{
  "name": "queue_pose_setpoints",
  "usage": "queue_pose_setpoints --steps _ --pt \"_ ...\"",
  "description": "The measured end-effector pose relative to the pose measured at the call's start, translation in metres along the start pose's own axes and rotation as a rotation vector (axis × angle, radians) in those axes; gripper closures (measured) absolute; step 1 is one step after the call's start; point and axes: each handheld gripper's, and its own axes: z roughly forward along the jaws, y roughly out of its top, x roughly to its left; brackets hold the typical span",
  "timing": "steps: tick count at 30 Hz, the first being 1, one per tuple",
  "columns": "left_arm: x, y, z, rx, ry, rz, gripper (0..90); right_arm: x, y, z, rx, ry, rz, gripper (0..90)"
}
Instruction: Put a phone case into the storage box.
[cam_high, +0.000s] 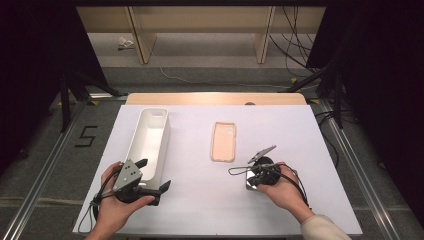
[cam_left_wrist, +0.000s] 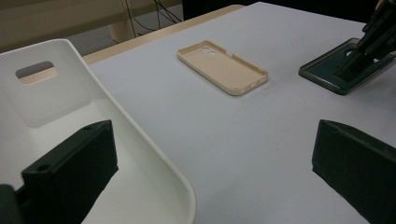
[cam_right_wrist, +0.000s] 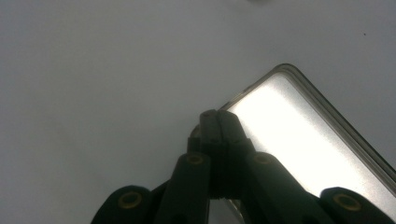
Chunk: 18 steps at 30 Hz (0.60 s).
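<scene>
The right gripper (cam_right_wrist: 217, 122) has its fingers pressed together at the rim of the dark phone case (cam_left_wrist: 343, 70), which lies on the white counter (cam_high: 200, 195) at five o'clock. The left gripper (cam_high: 152, 176) holds its fingers wide, straddling the white bin's (cam_high: 150, 137) near wall at seven o'clock. The beige phone case (cam_high: 223, 141) lies near the centre.

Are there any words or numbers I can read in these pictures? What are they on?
"5" – a big dark number marked on the grey floor, left of the table.
There is no writing on the white bin, the beige phone case or the dark phone case that can be read.
</scene>
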Motion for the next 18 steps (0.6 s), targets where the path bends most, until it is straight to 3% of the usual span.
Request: queue_pose_setpoints --steps 8,11,18 --pt "0.0 0.0 0.0 -0.001 -0.001 0.0 0.0 0.0 0.001 0.007 0.062 -0.015 0.034 90.0" --pt "-0.001 0.0 0.0 -0.001 -0.003 0.004 0.0 0.002 0.001 0.007 0.075 0.0 0.024 90.0" --pt "-0.001 0.0 -0.001 -0.003 -0.004 0.005 0.0 0.008 -0.01 0.001 0.164 0.019 -0.033 90.0"
